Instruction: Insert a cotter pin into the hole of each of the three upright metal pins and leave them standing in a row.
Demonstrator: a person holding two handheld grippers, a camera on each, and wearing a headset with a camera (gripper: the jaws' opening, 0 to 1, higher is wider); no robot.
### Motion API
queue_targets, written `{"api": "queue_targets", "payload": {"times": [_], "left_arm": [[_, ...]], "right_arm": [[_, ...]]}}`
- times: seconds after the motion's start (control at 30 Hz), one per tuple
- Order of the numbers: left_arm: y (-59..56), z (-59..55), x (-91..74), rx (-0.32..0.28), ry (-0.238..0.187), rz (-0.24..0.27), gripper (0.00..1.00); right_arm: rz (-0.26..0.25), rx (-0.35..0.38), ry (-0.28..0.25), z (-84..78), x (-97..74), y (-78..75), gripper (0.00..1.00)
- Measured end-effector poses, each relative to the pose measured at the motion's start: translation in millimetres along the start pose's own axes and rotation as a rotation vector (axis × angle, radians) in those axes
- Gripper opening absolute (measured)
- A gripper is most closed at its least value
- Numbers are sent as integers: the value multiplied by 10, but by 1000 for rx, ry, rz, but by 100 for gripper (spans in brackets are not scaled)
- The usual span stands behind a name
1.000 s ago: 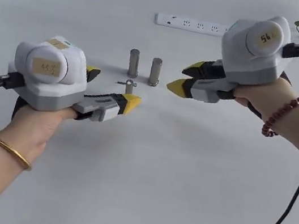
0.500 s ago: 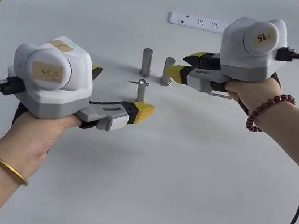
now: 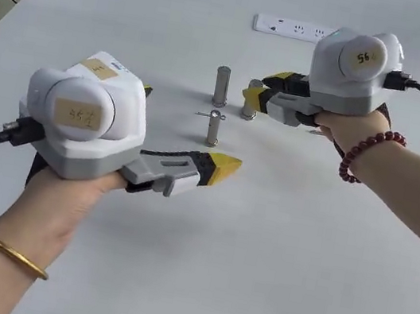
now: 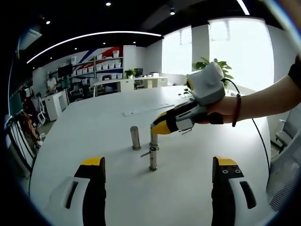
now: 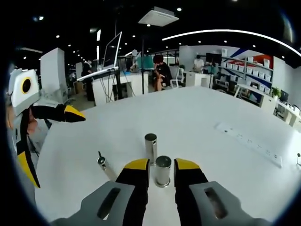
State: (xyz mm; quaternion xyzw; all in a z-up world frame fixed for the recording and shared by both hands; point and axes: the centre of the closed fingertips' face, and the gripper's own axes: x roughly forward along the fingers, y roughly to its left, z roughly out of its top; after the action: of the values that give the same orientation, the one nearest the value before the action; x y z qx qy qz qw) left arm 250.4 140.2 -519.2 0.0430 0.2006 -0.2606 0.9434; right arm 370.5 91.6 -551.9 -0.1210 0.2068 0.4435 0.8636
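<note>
Right tool is down at the row, its yellow-tipped jaws partly open on either side of one plain upright steel pin. There looks to be a sliver of gap, but I honestly can't tell if they're touching it. A second bare steel pin stands just beside that one. The third upright pin sits a bit nearer me, with a thin wire cotter pin through its top. Left tool hovers over the white counter, jaws spread wide, holding nothing, aimed at that third pin.
</note>
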Motion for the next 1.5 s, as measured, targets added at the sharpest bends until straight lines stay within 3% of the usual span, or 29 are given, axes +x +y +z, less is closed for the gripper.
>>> {"api": "queue_targets", "payload": {"times": [0.53,1.1,1.5], "left_arm": [[-121,-40,-34,-6,-9,-51,99],[-158,-72,-92,-22,-3,-62,99],[-199,-54,-119,1,-10,-70,99]], "right_arm": [[1,49,-2,-54,87,-11,9],[-2,8,11,-67,59,-15,8],[-53,20,-4,36,-198,36,8]]}}
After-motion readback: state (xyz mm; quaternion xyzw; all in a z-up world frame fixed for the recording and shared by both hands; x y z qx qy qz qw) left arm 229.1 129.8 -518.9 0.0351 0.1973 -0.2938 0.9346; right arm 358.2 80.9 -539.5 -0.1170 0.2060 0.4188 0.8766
